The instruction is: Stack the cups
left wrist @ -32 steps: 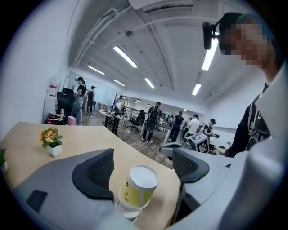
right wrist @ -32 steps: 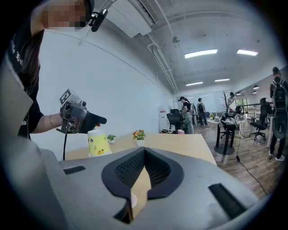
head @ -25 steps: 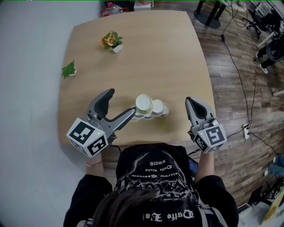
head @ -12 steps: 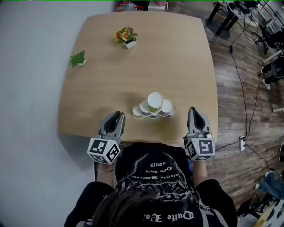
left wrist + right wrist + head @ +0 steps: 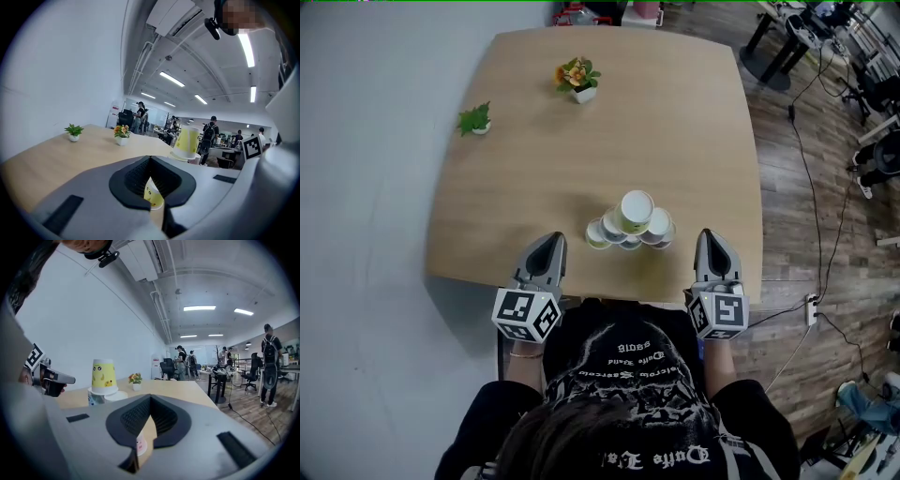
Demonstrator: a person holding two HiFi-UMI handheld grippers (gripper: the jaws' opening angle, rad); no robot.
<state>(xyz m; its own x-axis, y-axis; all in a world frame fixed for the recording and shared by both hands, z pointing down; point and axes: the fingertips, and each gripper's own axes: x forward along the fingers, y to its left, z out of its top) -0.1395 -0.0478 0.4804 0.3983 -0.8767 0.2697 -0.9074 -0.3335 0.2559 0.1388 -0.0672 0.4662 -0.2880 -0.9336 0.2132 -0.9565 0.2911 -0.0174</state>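
Now, tapered paper cups [image 5: 630, 225] stand pyramided between the jaws on the smooth wooden tabletop [image 5: 525, 178]; left gripper [image 5: 549, 242] jaws just closed, empty; right gripper [image 5: 710, 236] jaws together.

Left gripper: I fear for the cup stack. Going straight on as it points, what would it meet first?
Probably the yellowish bottom-row cup, which shows dead ahead of the shut left gripper; depth is unclear.

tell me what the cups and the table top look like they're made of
Cups: probably paper, matte, with printed cartoon faces on thin tapered walls; thin plastic cannot be ruled out.
Table top: light wood grain with a smooth, low-sheen surface; veneer, laminate or solid wood, I cannot tell.
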